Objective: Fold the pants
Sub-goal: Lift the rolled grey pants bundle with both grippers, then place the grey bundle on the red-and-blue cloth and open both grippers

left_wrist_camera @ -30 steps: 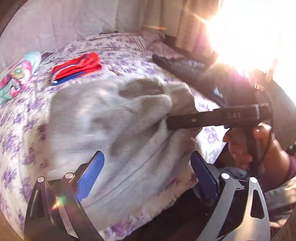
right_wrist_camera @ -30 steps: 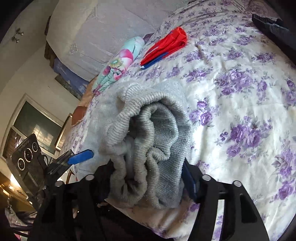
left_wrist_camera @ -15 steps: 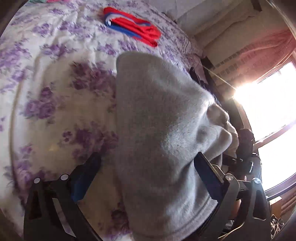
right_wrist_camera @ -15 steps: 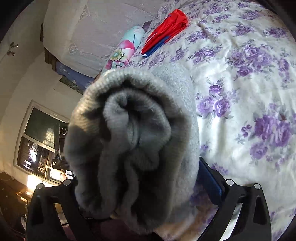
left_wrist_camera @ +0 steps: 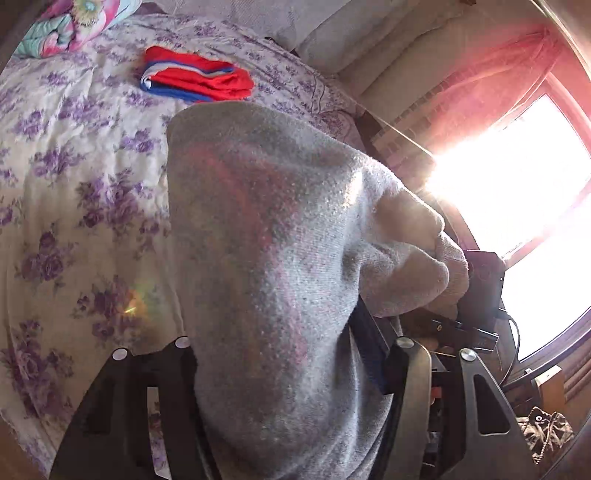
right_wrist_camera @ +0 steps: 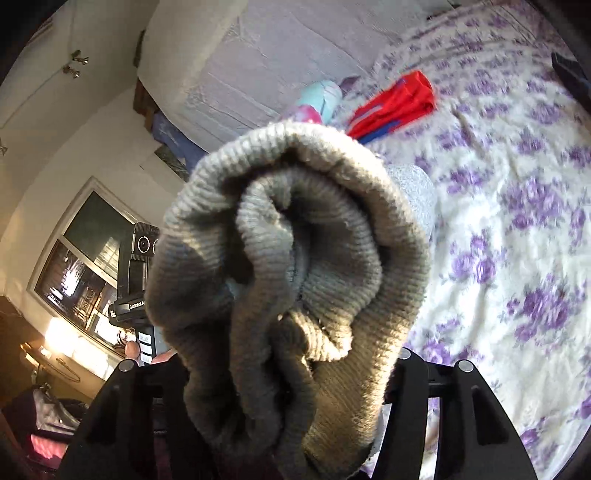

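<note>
The grey knit pants (left_wrist_camera: 258,221) are bunched up and raised off the floral bedsheet (left_wrist_camera: 74,184). My left gripper (left_wrist_camera: 277,332) is closing its jaws, and the fabric fills the gap and spills over both fingers. In the right wrist view a rolled ribbed end of the pants (right_wrist_camera: 295,240) sits between the fingers of my right gripper (right_wrist_camera: 288,350), whose jaws are closing too. Both sets of pads are hidden under cloth. The right gripper's black body (left_wrist_camera: 480,295) shows beyond the bundle, and the left one's camera (right_wrist_camera: 136,266) shows at the far side.
A folded red and blue garment (left_wrist_camera: 195,79) lies further up the bed, with a colourful floral pillow (left_wrist_camera: 66,26) behind it. A dark garment (right_wrist_camera: 569,70) lies at the bed's far edge. A bright window (left_wrist_camera: 517,184) glares on the right.
A second ago the pants lay heaped on the bed between wide jaws. Both grippers have since closed in on the cloth, and the bundle has risen to fill both views.
</note>
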`<state>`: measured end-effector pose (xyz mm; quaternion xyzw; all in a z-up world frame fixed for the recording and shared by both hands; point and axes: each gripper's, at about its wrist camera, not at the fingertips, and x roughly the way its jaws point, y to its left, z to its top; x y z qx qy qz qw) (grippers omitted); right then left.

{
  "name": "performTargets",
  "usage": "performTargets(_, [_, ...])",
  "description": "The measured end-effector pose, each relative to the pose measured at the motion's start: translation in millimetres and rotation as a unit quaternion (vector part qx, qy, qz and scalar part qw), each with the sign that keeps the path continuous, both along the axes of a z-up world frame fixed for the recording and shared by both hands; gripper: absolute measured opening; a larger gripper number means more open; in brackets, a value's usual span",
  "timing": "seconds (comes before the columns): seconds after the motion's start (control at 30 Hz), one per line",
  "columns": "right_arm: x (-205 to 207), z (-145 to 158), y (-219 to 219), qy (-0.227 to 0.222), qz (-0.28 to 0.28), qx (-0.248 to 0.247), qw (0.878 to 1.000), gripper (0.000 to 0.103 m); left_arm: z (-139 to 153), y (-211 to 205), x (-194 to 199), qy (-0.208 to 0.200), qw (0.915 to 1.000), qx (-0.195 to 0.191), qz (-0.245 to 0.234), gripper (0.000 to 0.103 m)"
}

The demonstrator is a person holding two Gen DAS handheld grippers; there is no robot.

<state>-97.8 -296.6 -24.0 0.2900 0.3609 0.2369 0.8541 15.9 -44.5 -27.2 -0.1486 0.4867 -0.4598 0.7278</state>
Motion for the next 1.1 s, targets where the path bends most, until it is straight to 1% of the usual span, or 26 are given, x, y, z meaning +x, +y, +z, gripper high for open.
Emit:
performTargets(0.07, [13.7, 23.7, -10.3, -0.013, -0.003, -0.013, 1.000, 0.058, 18.4, -8.1, 16.6, -0.014, 0.9999, -0.001, -0.001, 0.058])
performTargets(0.13, [43.1, 56.0, -18.0, -0.034, -0.012, -0.033, 0.999, 0.058, 41.0, -18.4, 42.2, -0.025, 0.9997, 0.001, 0.003, 0.058])
performTargets(0.23, [96.9, 106.7, -27.1, -0.082, -0.030, -0.074, 0.993, 0.058, 93.1, -35.5, 87.5, -0.086, 0.9961, 0.003, 0.017, 0.059])
performTargets(0.27, [119.9, 124.0, -31.6, -0.100, -0.039, -0.087, 0.990, 0.059, 112.3, -38.8, 109.7, -0.105, 0.9941, -0.002, 0.026, 0.059])
performTargets(0.33, [168.7, 145.9, -39.1, -0.128, -0.049, -0.112, 0.984, 0.060, 135.4, -43.6, 148.2, -0.127, 0.9910, -0.014, 0.041, 0.063])
performTargets(0.4, [216.0, 146.8, -47.0, -0.132, -0.060, -0.126, 0.981, 0.063, 143.4, -56.2, 203.0, -0.143, 0.9877, -0.012, 0.062, 0.067])
performTargets(0.43, [247.6, 139.5, -51.1, -0.129, -0.067, -0.140, 0.979, 0.066, 140.1, -60.9, 226.7, -0.140, 0.9877, -0.012, 0.069, 0.070])
performTargets(0.47, [272.3, 128.6, -55.3, -0.127, -0.075, -0.151, 0.978, 0.069, 130.0, -67.2, 257.6, -0.128, 0.9888, -0.012, 0.076, 0.072])
performTargets(0.5, [296.2, 113.6, -59.7, -0.118, -0.085, -0.162, 0.976, 0.071, 114.5, -73.4, 286.8, -0.115, 0.9896, -0.006, 0.085, 0.074])
performTargets(0.53, [327.2, 89.3, -65.8, -0.098, -0.099, -0.176, 0.975, 0.076, 95.7, -78.2, 313.5, -0.099, 0.9905, 0.000, 0.096, 0.077])
performTargets(0.57, [350.0, 65.1, -69.1, -0.070, -0.121, -0.195, 0.971, 0.083, 66.9, -85.6, 345.1, -0.076, 0.9914, 0.013, 0.106, 0.078])
performTargets(0.6, [371.6, 36.8, -73.5, -0.030, -0.151, -0.221, 0.963, 0.087, 36.2, -91.7, 372.4, -0.048, 0.9908, 0.035, 0.122, 0.079])
performTargets(0.63, [390.0, 9.3, -74.9, 0.014, -0.170, -0.258, 0.951, 0.088, 9.1, -95.8, 391.0, -0.016, 0.9886, 0.060, 0.137, 0.078])
performTargets(0.67, [399.6, -7.8, -74.7, 0.038, -0.183, -0.292, 0.938, 0.087, -25.4, -96.0, 411.8, 0.027, 0.9808, 0.102, 0.164, 0.077])
performTargets(0.7, [396.1, -10.1, -78.2, 0.021, -0.190, -0.282, 0.940, 0.087, -46.6, -91.6, 423.7, 0.060, 0.9778, 0.098, 0.175, 0.083])
performTargets(0.73, [386.2, -6.0, -82.7, -0.001, -0.201, -0.257, 0.945, 0.091, -53.6, -81.6, 428.2, 0.081, 0.9788, 0.051, 0.181, 0.083])
performTargets(0.77, [374.6, 1.0, -86.7, -0.020, -0.213, -0.241, 0.947, 0.093, -49.6, -73.9, 429.7, 0.080, 0.9786, 0.033, 0.187, 0.083])
performTargets(0.8, [364.2, 11.3, -88.2, -0.038, -0.222, -0.238, 0.945, 0.093, -42.4, -69.0, 428.0, 0.069, 0.9797, 0.033, 0.186, 0.083])
performTargets(0.83, [356.1, 20.7, -88.1, -0.053, -0.233, -0.244, 0.940, 0.094, -33.5, -64.0, 426.4, 0.058, 0.9806, 0.037, 0.184, 0.083])
performTargets(0.87, [338.4, 34.3, -88.5, -0.073, -0.245, -0.246, 0.935, 0.094, -20.0, -54.2, 421.7, 0.046, 0.9804, 0.035, 0.188, 0.083])
performTargets(0.93, [301.3, 55.7, -90.3, -0.098, -0.260, -0.234, 0.932, 0.094, 3.5, -30.6, 407.3, 0.026, 0.9766, 0.017, 0.213, 0.084])
performTargets(0.97, [275.2, 65.0, -91.3, -0.102, -0.269, -0.230, 0.930, 0.098, 20.5, -19.4, 388.1, 0.006, 0.9751, 0.016, 0.221, 0.086])
performTargets(1.0, [248.6, 71.3, -88.5, -0.104, -0.275, -0.230, 0.928, 0.100, 37.6, -10.8, 364.6, -0.024, 0.9718, 0.034, 0.232, 0.091])
performTargets(1.03, [224.8, 74.3, -86.7, -0.105, -0.272, -0.229, 0.929, 0.100, 50.0, -5.8, 343.5, -0.053, 0.9658, 0.063, 0.246, 0.095])
performTargets(1.07, [200.9, 75.0, -81.0, -0.104, -0.266, -0.231, 0.930, 0.100, 64.4, -1.2, 313.0, -0.091, 0.9545, 0.102, 0.265, 0.097])
performTargets(1.1, [173.8, 76.7, -71.4, -0.106, -0.252, -0.235, 0.933, 0.100, 72.0, 2.5, 286.5, -0.119, 0.9476, 0.123, 0.270, 0.098])
